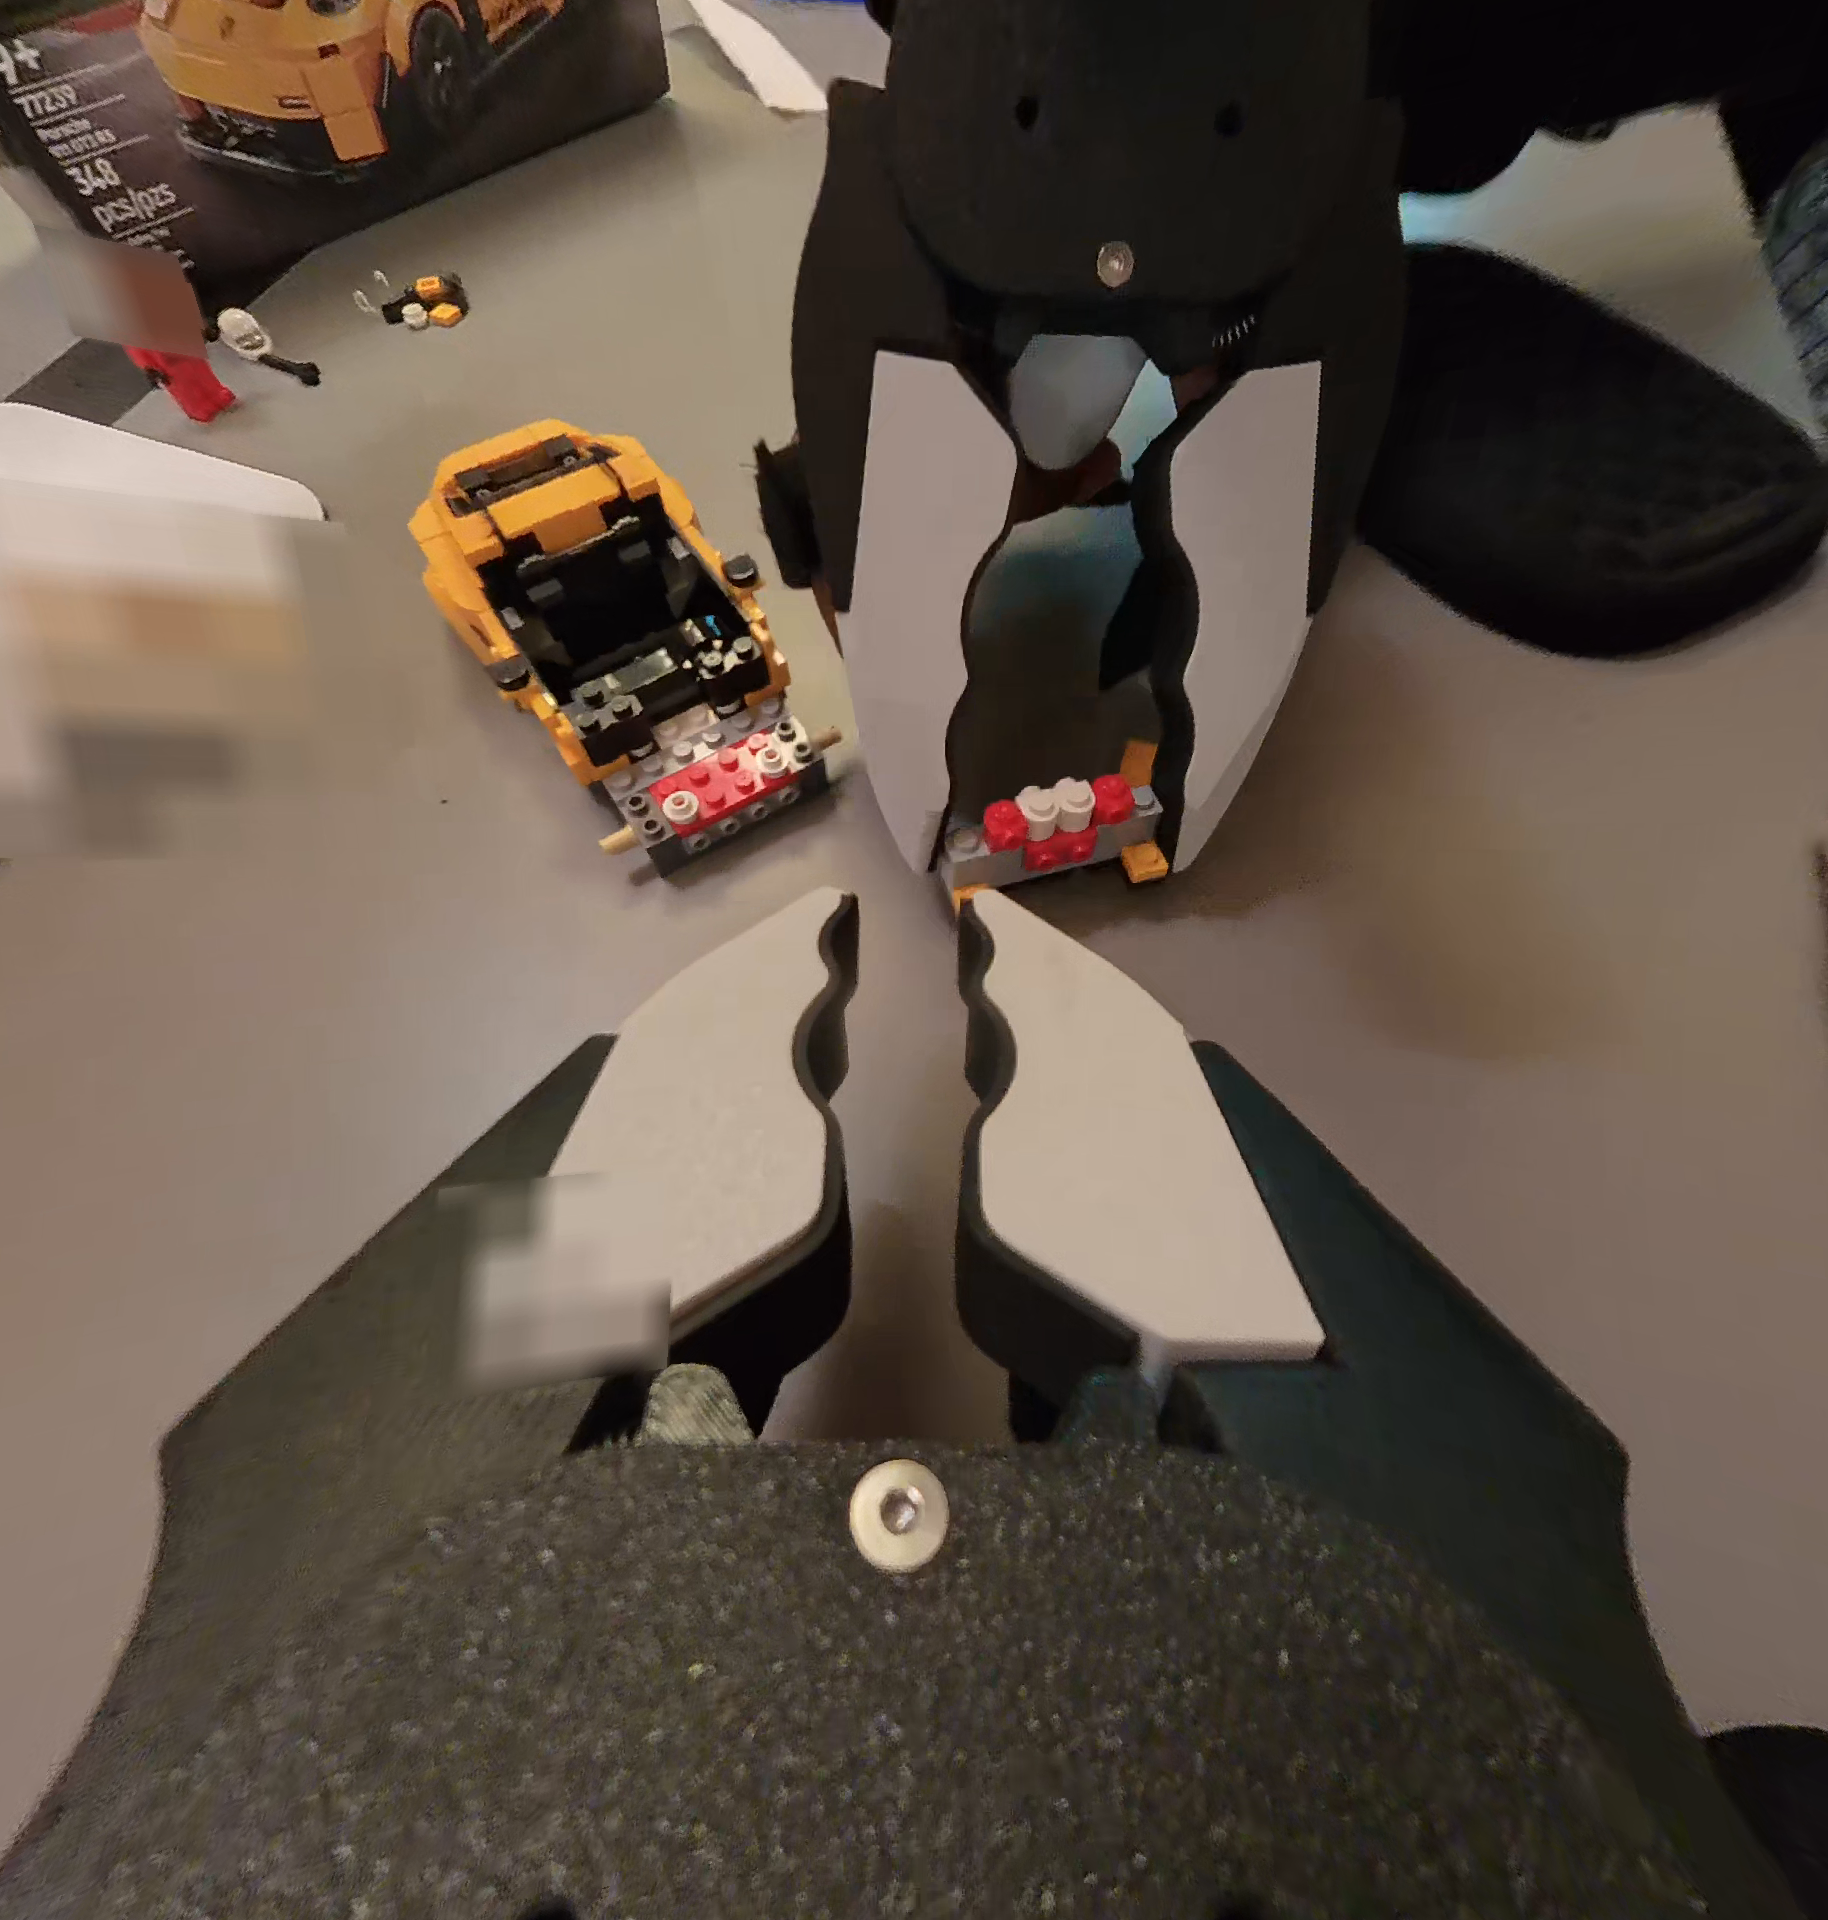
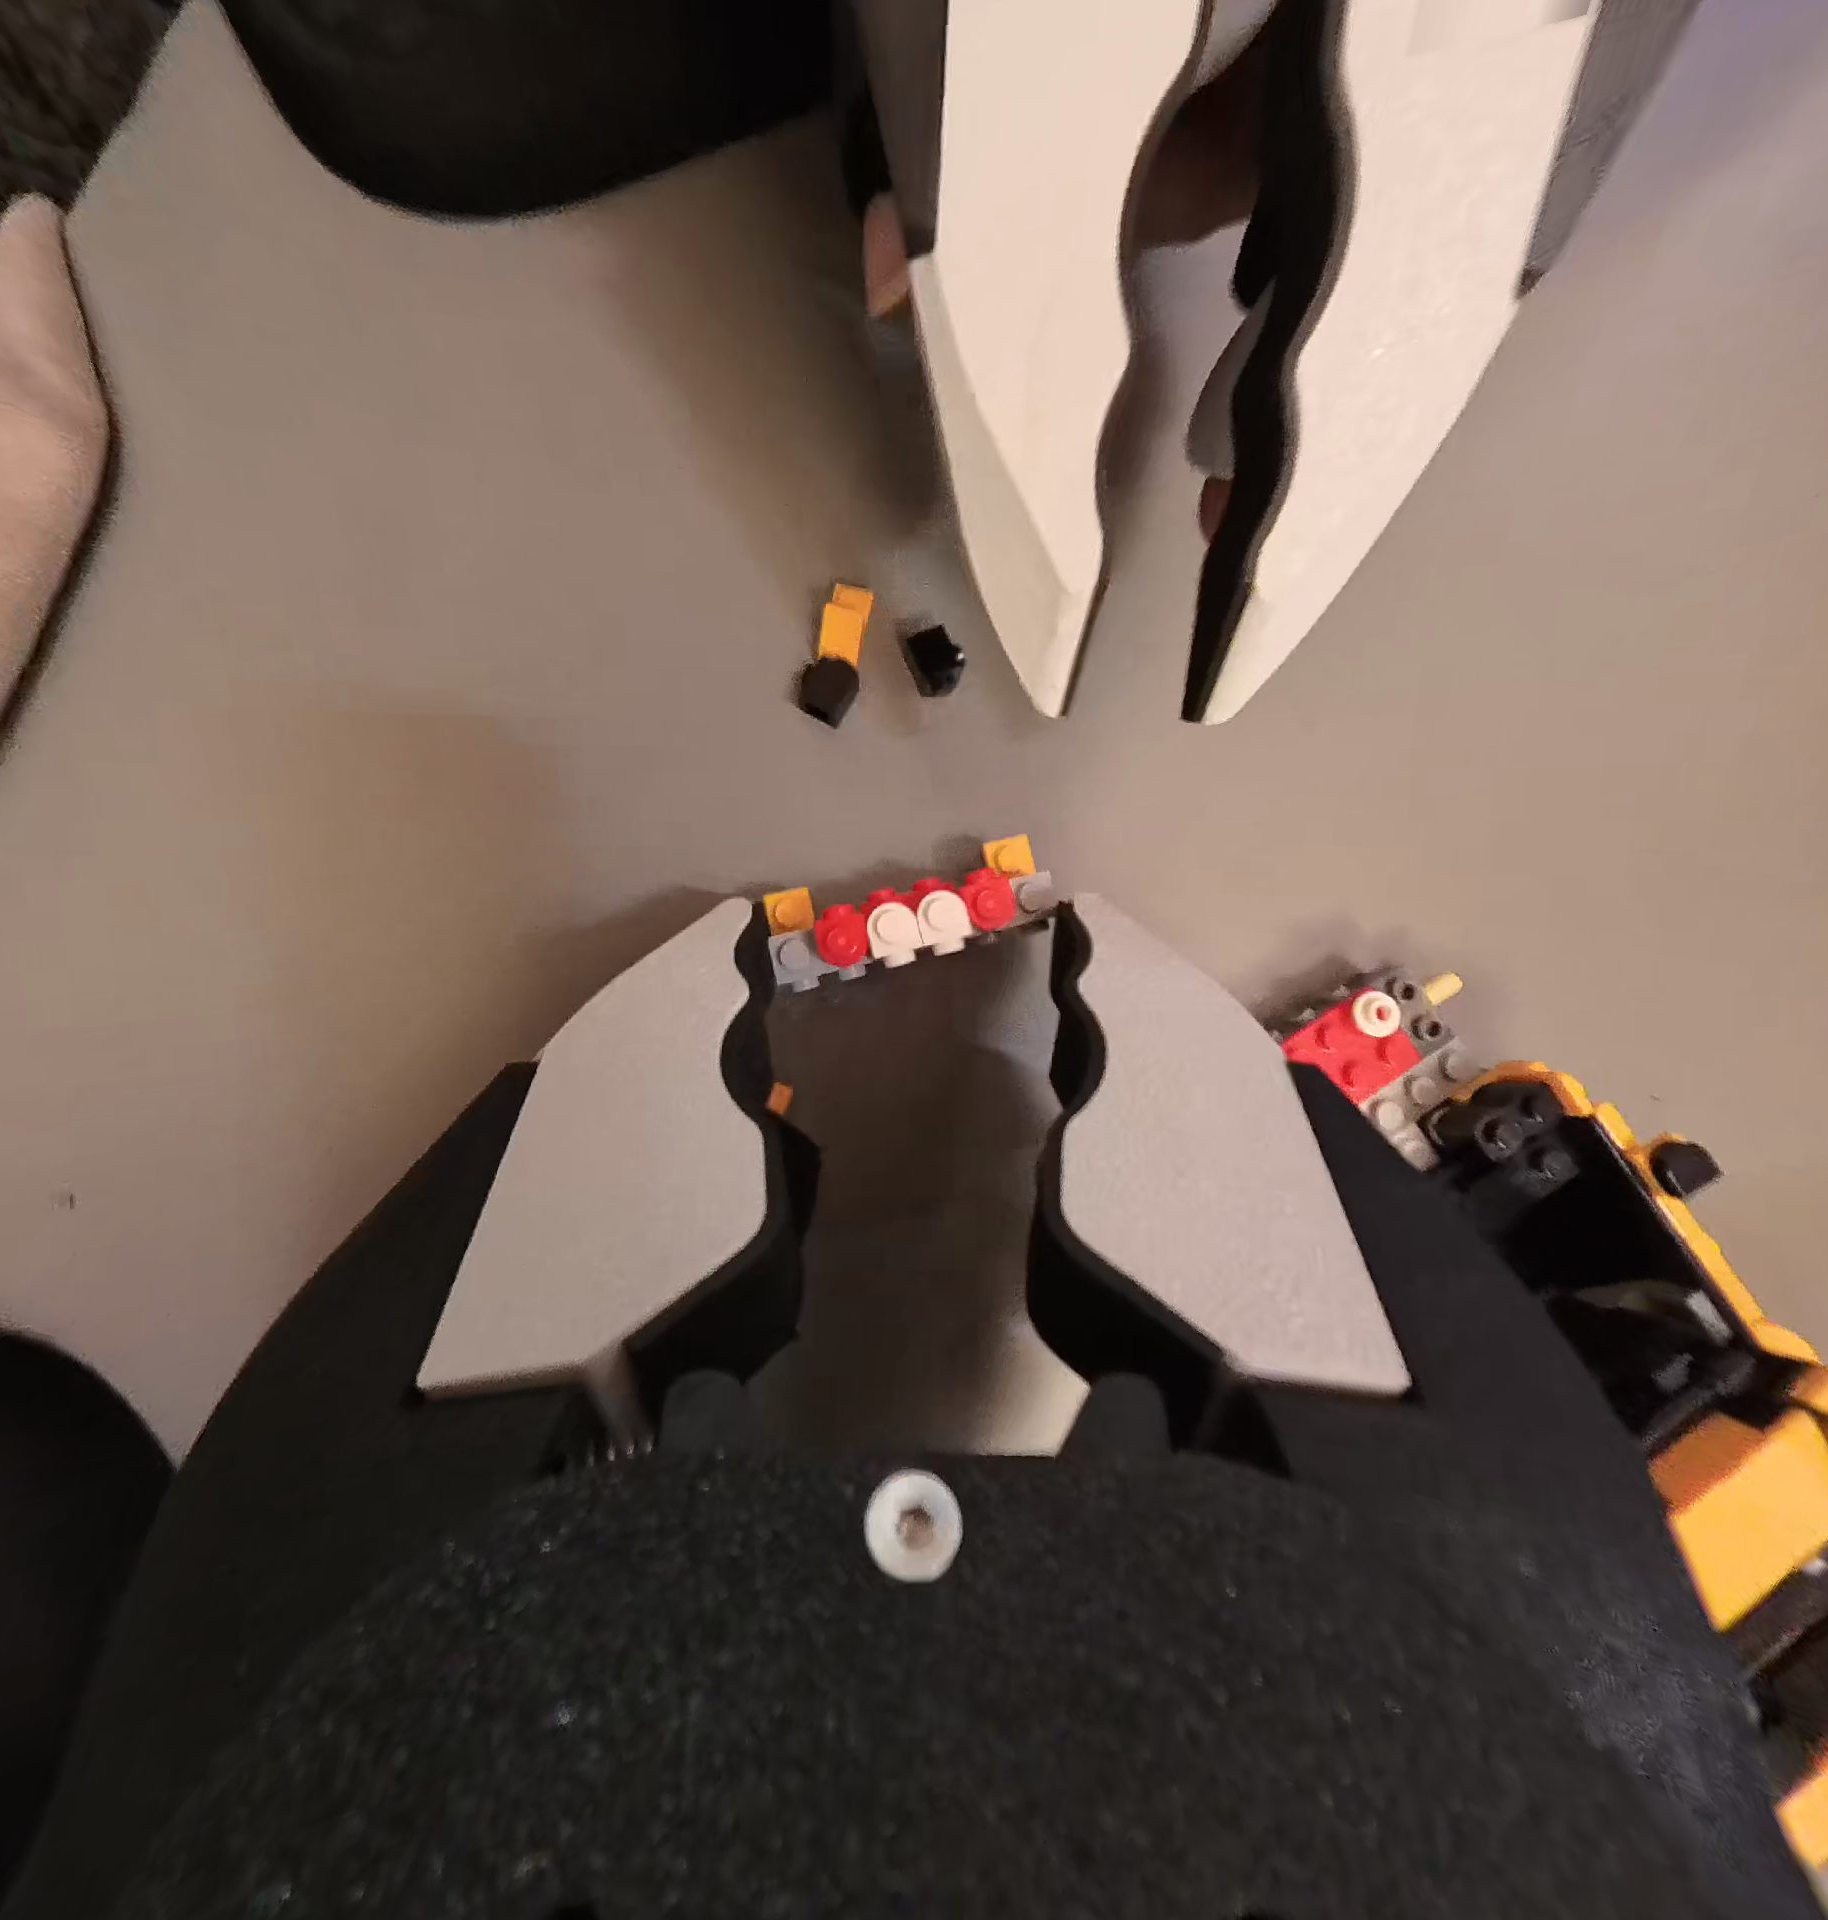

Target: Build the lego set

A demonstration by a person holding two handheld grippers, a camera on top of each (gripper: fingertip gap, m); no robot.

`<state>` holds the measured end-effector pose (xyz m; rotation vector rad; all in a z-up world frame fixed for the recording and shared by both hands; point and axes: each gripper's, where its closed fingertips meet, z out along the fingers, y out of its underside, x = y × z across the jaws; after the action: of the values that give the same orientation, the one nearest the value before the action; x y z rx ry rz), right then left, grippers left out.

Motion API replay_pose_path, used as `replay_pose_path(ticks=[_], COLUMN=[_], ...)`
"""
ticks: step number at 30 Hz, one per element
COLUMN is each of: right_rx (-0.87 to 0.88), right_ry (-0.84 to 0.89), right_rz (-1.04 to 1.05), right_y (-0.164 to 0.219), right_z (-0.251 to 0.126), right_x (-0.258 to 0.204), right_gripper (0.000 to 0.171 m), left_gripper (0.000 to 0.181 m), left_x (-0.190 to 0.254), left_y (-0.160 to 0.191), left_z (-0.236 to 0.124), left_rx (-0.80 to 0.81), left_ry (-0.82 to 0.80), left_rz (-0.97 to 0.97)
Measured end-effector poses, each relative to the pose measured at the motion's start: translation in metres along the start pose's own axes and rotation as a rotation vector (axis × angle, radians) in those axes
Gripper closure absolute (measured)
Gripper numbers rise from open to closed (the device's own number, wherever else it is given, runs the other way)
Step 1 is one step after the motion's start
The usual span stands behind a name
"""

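Pinching the red-white sub-assembly (image 2: 905, 930) endwise in right hand-held gripper (image 2: 908, 914), low on tabletop (image 2: 370, 831); left hand-held gripper (image 1: 905, 909) empty, slightly spread, just beside; best keep grip square, then seat studs-up onto car (image 1: 619, 644) rear, pressing evenly.

Right gripper (image 2: 910, 920) clamps brick strip (image 2: 905, 930) on table (image 2: 370, 790); left gripper (image 2: 1118, 717) opposite, narrowly parted; car (image 2: 1575, 1247) at right.

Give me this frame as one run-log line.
right gripper: shut on light-bar subassembly, on table | left gripper: open, empty, facing it | orange car: unfinished, beside | loose pieces: untouched
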<state>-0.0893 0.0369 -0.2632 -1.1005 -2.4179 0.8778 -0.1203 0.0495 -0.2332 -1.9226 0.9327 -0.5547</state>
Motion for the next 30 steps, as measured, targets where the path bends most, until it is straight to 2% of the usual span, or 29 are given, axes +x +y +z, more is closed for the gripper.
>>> replay_pose_path(ticks=[5, 9, 11, 14, 18, 23, 30], right_rx=[0.163, 0.373, 0.451, 0.492, 0.535, 0.556, 0.557], right_ry=[0.143, 0.197, 0.222, 0.238, 0.24, 0.277, 0.308], right_rz=[0.032, 0.037, 0.016, -0.044, -0.096, -0.141, -0.203], right_y=[-0.024, -0.058, -0.074, -0.092, -0.107, -0.114, -0.12], right_z=[-0.027, -0.052, -0.06, -0.061, -0.062, -0.066, -0.064], right_x=[0.006, 0.0, -0.002, -0.008, -0.012, -0.013, -0.02], right_gripper=[0.119, 0.12, 0.12, 0.12, 0.12, 0.12, 0.12], left_gripper=[0.158, 0.147, 0.147, 0.148, 0.151, 0.149, 0.157], left_x=[0.009, 0.025, 0.035, 0.049, 0.054, 0.055, 0.056], left_y=[-0.021, -0.045, -0.057, -0.068, -0.074, -0.079, -0.089], left_z=[-0.008, -0.019, -0.027, -0.034, -0.043, -0.047, -0.06], left_rx=[0.144, 0.294, 0.364, 0.417, 0.464, 0.496, 0.576], left_ry=[0.125, 0.306, 0.412, 0.534, 0.616, 0.66, 0.76], left_rz=[-0.142, -0.268, -0.311, -0.353, -0.395, -0.433, -0.504])
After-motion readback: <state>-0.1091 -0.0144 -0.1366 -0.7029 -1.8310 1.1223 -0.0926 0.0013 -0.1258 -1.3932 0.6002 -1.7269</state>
